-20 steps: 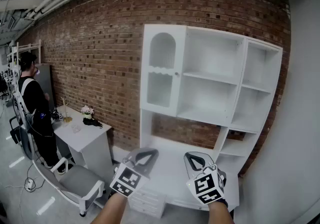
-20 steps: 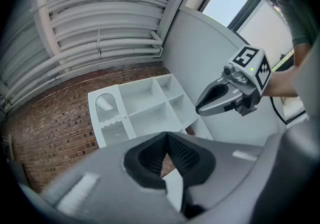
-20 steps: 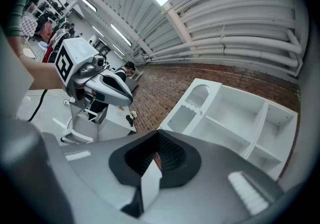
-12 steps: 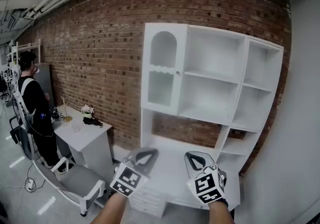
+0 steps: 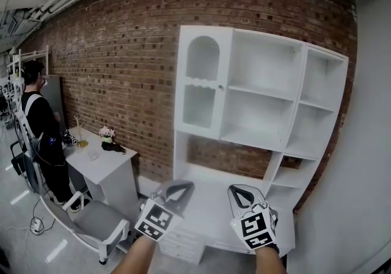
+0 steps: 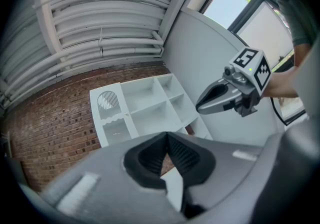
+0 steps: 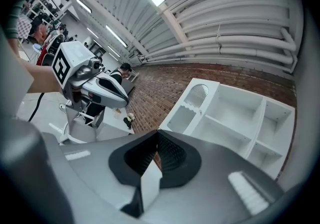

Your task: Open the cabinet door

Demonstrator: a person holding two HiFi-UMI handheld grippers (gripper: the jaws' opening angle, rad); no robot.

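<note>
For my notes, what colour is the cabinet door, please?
White; the cabinet door shows best in the head view.

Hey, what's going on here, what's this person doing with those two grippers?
A person holds a left gripper and a right gripper low in front of a white shelf unit that stands against a brick wall. Both grippers are shut and empty. The arched cabinet door at the unit's upper left is closed, and neither gripper is near it yet.
</note>
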